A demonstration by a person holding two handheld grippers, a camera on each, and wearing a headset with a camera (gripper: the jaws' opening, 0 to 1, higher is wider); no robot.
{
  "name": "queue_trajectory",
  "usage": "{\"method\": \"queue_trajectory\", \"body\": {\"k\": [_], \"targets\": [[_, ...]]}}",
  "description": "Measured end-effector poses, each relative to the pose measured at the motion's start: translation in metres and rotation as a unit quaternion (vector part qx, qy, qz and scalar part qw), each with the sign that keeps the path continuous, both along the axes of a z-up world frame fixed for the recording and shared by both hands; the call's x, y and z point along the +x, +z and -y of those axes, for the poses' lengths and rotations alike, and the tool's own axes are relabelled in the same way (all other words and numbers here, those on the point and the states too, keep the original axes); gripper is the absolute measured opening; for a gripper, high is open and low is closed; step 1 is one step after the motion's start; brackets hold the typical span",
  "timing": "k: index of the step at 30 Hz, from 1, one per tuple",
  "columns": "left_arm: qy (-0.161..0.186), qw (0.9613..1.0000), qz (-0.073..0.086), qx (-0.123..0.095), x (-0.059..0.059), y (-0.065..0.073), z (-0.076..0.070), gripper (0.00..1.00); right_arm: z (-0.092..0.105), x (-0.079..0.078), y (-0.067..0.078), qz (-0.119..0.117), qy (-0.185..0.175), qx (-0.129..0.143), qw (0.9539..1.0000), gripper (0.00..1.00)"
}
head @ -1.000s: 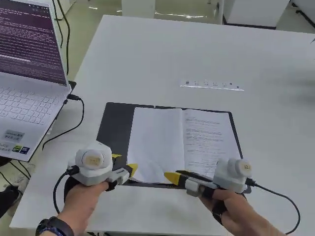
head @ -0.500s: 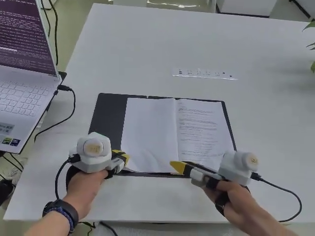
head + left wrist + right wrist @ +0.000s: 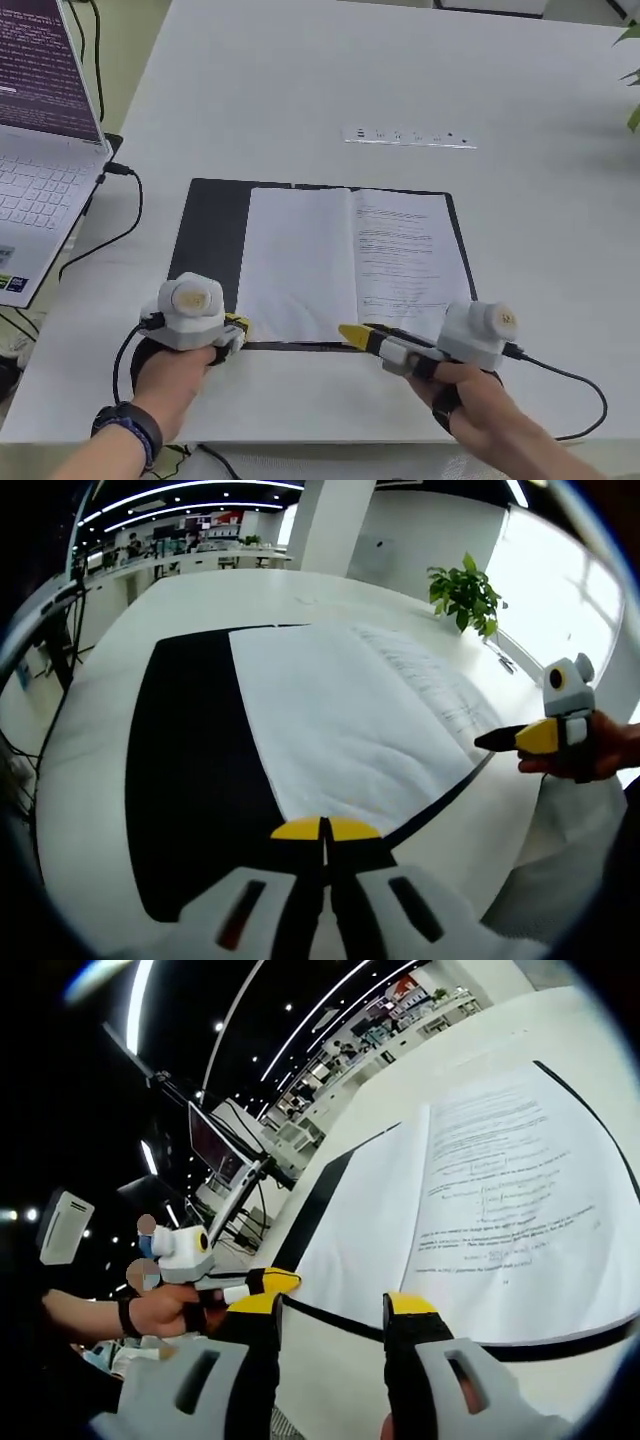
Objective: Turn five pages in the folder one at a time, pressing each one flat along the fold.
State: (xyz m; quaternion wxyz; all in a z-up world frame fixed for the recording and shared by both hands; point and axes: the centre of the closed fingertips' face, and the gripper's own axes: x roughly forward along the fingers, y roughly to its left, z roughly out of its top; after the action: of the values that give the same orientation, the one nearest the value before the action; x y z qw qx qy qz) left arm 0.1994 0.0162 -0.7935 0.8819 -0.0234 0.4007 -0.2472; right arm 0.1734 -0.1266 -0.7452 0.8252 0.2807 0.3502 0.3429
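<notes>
1. Nearest the person, at the near edge of the surface (image 3: pixel 300 400), the left tool (image 3: pixel 238 324) sits with its jaws pressed together on nothing, just beside the near left corner of the folder (image 3: pixel 210 250). The right tool (image 3: pixel 356 336) is spread and empty, with its tips over the folder's near edge close to the fold.
2. Mid-surface, the folder lies open and flat, with a blank sheet (image 3: pixel 295 265) on the left and a printed page (image 3: pixel 405 255) on the right.
3. These leaves look thin, light and limp, so a hard pinch would likely crease them. The near right corner of the printed page seems the best hold, with one jaw slid under a single sheet. Two sheets may lift together. The black cover looks stiffer and might slide on the smooth surface, so the left tool could pin it.
4. Far left, a laptop (image 3: pixel 40 120) and its cable (image 3: pixel 100 245) lie apart from the folder, outside the page's sweep.
5. Beyond the folder, a socket strip (image 3: pixel 410 137) is set in the surface, well apart.
</notes>
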Motion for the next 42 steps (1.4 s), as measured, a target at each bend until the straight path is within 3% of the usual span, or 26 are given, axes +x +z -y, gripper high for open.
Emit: {"method": "queue_trajectory", "body": {"k": [7,15,25,31,42], "targets": [[-0.001,0.9997,-0.011,-0.020,0.000,0.000,-0.001,0.00,0.000,0.021,-0.003,0.002,-0.006,-0.006,1.0000,0.35],[-0.004,0.9997,-0.009,-0.023,0.000,0.001,-0.001,0.00,-0.003,0.057,0.003,0.018,-0.003,-0.006,0.9998,0.29],[0.001,0.9996,-0.006,-0.028,0.000,0.002,-0.002,0.00,0.000,0.095,0.000,0.020,-0.029,-0.004,0.9994,0.22],[0.001,0.9997,-0.007,-0.024,0.000,0.003,-0.002,0.00,0.001,0.120,-0.002,0.022,-0.041,-0.001,0.9989,0.19],[-0.013,0.9999,0.004,-0.010,0.001,0.002,-0.002,0.00,-0.002,0.144,-0.018,0.012,-0.057,0.006,0.9983,0.12]]}}
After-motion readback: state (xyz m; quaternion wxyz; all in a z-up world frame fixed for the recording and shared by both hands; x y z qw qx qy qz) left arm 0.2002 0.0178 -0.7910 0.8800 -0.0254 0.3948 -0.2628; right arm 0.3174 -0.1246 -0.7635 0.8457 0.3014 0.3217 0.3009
